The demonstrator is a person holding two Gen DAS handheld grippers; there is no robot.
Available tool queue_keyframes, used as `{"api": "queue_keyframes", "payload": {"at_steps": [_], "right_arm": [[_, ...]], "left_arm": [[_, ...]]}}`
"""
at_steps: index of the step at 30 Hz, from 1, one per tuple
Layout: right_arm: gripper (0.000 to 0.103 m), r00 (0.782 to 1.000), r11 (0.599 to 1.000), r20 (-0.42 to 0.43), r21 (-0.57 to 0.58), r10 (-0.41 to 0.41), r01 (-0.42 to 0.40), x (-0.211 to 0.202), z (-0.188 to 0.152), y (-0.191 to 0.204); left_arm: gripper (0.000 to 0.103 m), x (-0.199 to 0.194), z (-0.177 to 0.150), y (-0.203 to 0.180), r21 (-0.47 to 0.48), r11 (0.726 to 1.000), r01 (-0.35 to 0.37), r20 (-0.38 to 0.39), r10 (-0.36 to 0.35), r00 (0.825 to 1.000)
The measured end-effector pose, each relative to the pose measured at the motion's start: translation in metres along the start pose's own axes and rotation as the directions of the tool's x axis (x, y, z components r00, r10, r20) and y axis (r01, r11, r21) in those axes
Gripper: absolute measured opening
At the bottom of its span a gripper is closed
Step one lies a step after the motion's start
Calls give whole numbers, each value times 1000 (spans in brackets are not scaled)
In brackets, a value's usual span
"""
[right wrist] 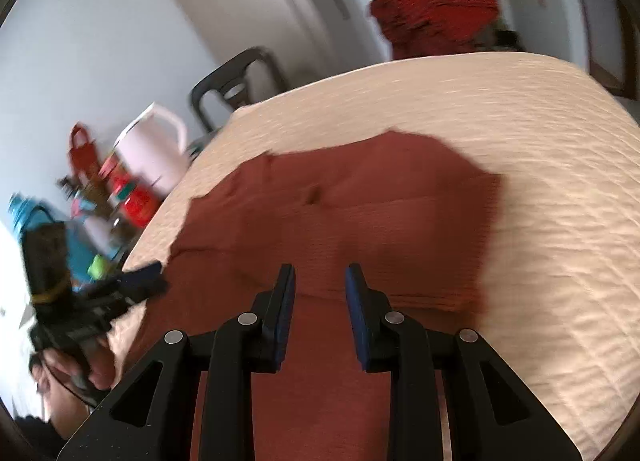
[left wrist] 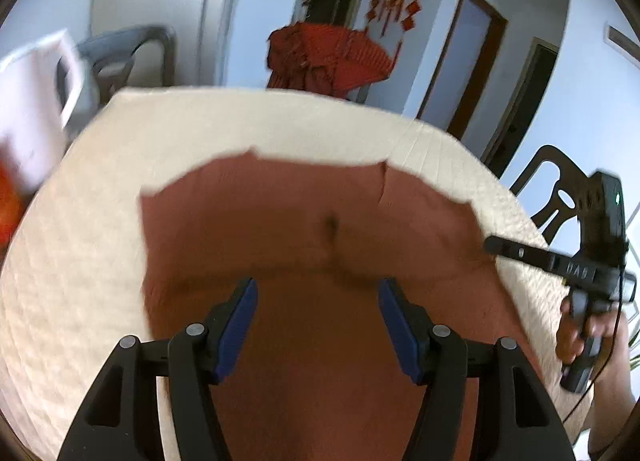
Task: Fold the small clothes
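While both tongs hover over the near edge, the left gripper [left wrist: 316,325] stands wide with nothing between its pads, and the right gripper [right wrist: 320,317] is narrower, also empty. The reddish-brown garment [left wrist: 312,229] lies flat on the cream tablecloth [left wrist: 100,221], seemingly folded once, though blur hides its creases. A good next fold needs both near corners pinched evenly and carried toward the far edge.

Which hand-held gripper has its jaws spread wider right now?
The left hand-held gripper: its blue pads stand far apart above the terracotta garment. The right hand-held gripper shows a much narrower gap.
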State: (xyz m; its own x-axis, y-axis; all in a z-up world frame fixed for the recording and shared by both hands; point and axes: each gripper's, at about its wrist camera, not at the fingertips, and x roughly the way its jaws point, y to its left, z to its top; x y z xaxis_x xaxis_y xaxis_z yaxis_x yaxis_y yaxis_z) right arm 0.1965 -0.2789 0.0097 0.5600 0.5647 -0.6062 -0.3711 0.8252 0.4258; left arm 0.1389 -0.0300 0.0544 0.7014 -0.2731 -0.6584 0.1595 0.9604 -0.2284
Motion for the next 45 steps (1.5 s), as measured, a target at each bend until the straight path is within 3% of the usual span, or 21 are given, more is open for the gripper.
{"api": "queue_keyframes", "payload": {"at_steps": [4, 8, 10, 12, 13, 15, 18, 19, 22, 25, 29, 32, 36, 39, 43, 45], "right_arm": [[27, 996, 995, 61, 70, -71, 66, -10, 10, -24], [27, 992, 988, 63, 109, -113, 106, -9, 17, -45], [27, 991, 986, 48, 120, -125, 118, 0, 23, -51], [27, 990, 984, 32, 126, -134, 129, 6, 27, -56], [27, 991, 984, 24, 126, -133, 129, 10, 29, -57], [27, 992, 985, 13, 121, -122, 119, 17, 32, -61], [23, 989, 980, -14, 127, -150, 151, 27, 34, -70], [9, 986, 977, -13, 127, -169, 169, 27, 33, -72], [8, 985, 975, 2, 143, -172, 170, 22, 30, -79], [8, 981, 969, 27, 160, -194, 188, 14, 29, -85], [7, 979, 966, 30, 173, -200, 192, 9, 33, -93], [8, 980, 964, 10, 183, -198, 193, 10, 35, -96], [8, 988, 986, 46, 89, -146, 141, -4, 27, -65], [8, 992, 991, 8, -49, -126, 127, -2, 16, -34], [7, 969, 968, -88, -119, -232, 221, 17, -1, -39], [7, 972, 972, -77, -104, -220, 212, 12, -4, -47]], "left_arm": [[67, 38, 26, -11, 21, 999, -34, -26, 34, 999], [66, 80, 35, -15, 43, 999, -32, -101, 37, 994], [46, 96, 33, -16, 44, 998, -33, -141, 38, 989], [40, 102, 31, -16, 48, 998, -34, -151, 41, 988], [25, 101, 31, -17, 47, 999, -23, -147, 30, 989], [6, 101, 34, -19, 43, 999, 16, -151, -10, 988], [6, 93, 41, -29, 73, 996, 56, -114, -48, 992], [6, 88, 46, -34, 82, 994, 76, -96, -68, 993], [6, 70, 57, -47, 120, 986, 119, -25, -117, 993], [6, 64, 68, -44, 123, 986, 115, 12, -117, 993], [6, 89, 62, -19, 53, 997, 63, -66, -59, 996], [7, 111, 50, -2, 1, 1000, 14, -153, -14, 988], [13, 82, 43, -3, 6, 1000, 11, -85, -11, 996], [21, 62, 42, -11, 28, 999, 31, -31, -30, 999], [21, 66, 35, -20, 62, 996, 58, -73, -54, 996], [21, 76, 26, -22, 65, 996, 57, -113, -50, 992]]}}
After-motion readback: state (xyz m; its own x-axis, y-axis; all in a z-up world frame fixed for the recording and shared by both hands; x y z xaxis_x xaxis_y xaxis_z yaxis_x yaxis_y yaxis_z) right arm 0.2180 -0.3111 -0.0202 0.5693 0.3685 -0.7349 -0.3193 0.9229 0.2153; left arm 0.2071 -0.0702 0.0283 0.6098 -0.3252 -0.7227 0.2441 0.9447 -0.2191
